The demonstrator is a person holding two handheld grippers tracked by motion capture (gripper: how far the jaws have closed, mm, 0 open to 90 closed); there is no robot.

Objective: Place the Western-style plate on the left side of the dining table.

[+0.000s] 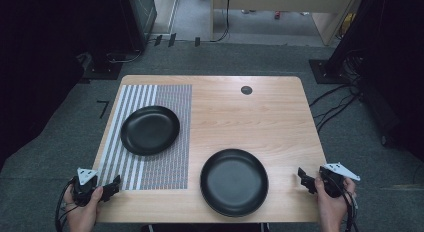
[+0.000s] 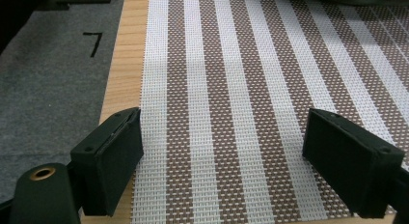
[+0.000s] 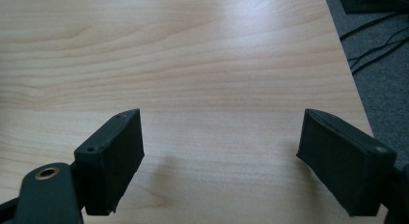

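Black tongs (image 1: 111, 187) with grey three-cornered plates, trailing black cables, brass-ringed screw holes.

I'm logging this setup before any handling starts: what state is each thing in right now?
Left gripper: open, nothing between the jaws, over the near edge of the placemat.
Right gripper: open, nothing held, over bare table.
Far plate: upright, empty, on the placemat.
Near plate: upright, empty, on bare wood.
Placemat: lying flat.
Table: bare wood right of the placemat.
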